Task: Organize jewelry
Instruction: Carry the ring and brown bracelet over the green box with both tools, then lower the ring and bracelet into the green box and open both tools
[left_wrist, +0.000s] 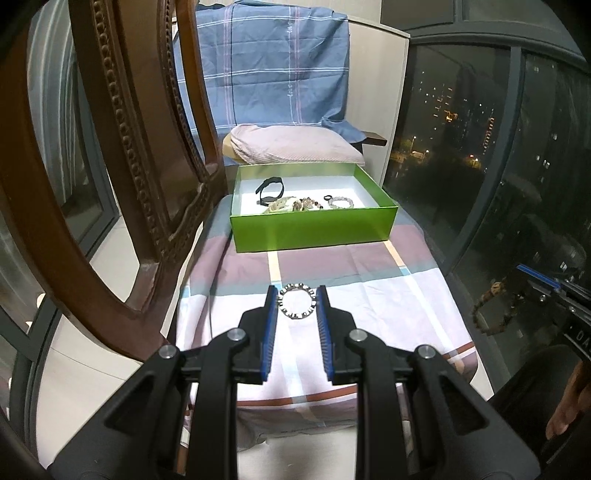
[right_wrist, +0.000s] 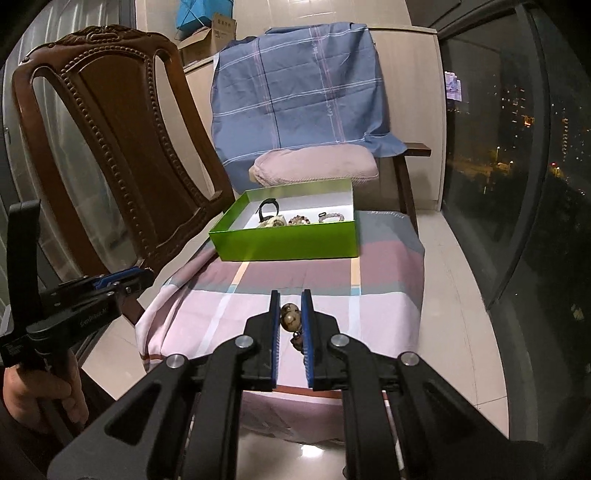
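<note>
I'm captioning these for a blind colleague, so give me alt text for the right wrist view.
The right gripper has its fingers shut on a brown beaded bracelet above a striped sheet. Beyond it, an open green box on the sheet holds more jewelry. At left, a hand holds the left gripper beside a carved wooden chair.

A silver beaded bracelet (left_wrist: 297, 302) is seen as a full ring just below the centre of the left wrist view, clamped between two blue pads. A string of brown, mottled beads (right_wrist: 290, 317) is pinched low in the centre of the right wrist view, its rest hanging down. A green box (left_wrist: 314, 229), white inside, is set above centre, holding a black band (left_wrist: 269, 190) at left, brownish beads (left_wrist: 295, 205) in the middle and a pale bead bracelet (left_wrist: 340, 202) at right.
</note>
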